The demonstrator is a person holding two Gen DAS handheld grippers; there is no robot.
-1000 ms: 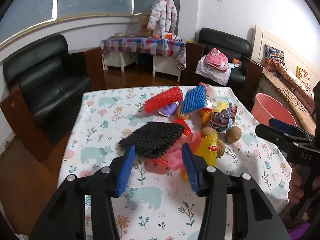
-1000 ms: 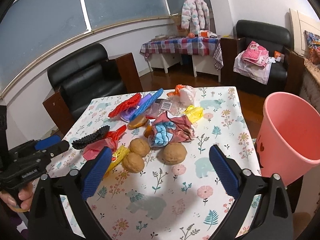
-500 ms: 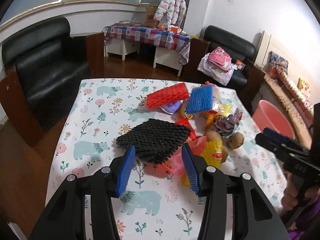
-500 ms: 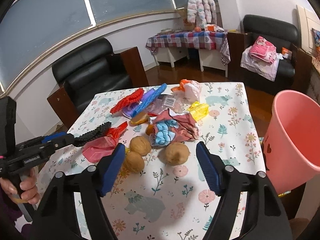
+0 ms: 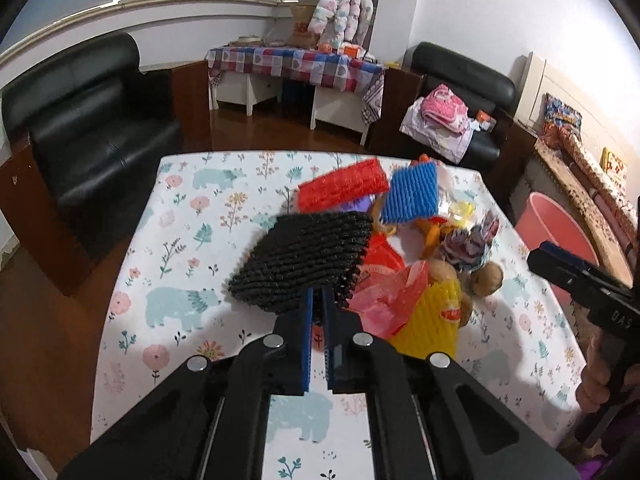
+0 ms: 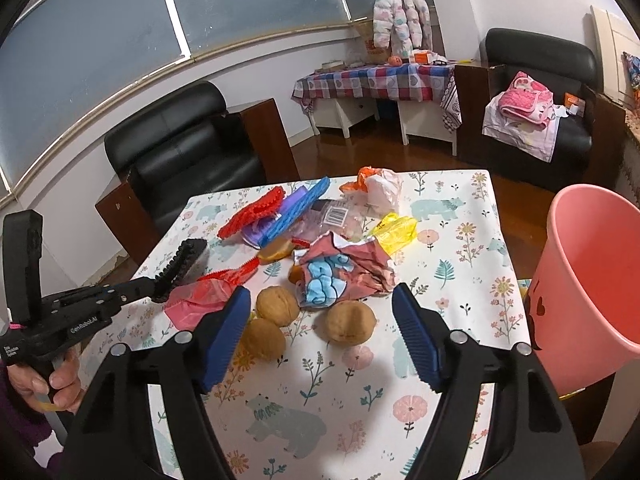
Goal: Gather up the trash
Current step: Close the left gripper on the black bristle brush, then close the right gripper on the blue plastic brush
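left gripper (image 5: 317, 300) is clamped on the near edge of the black mesh pad (image 5: 302, 261), pink bin (image 5: 556, 229) off at 2 o'clock

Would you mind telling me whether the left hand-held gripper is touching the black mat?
Touching. In the left wrist view the left hand-held gripper is shut on the near edge of the black mat; the right wrist view shows that mat tilted up.
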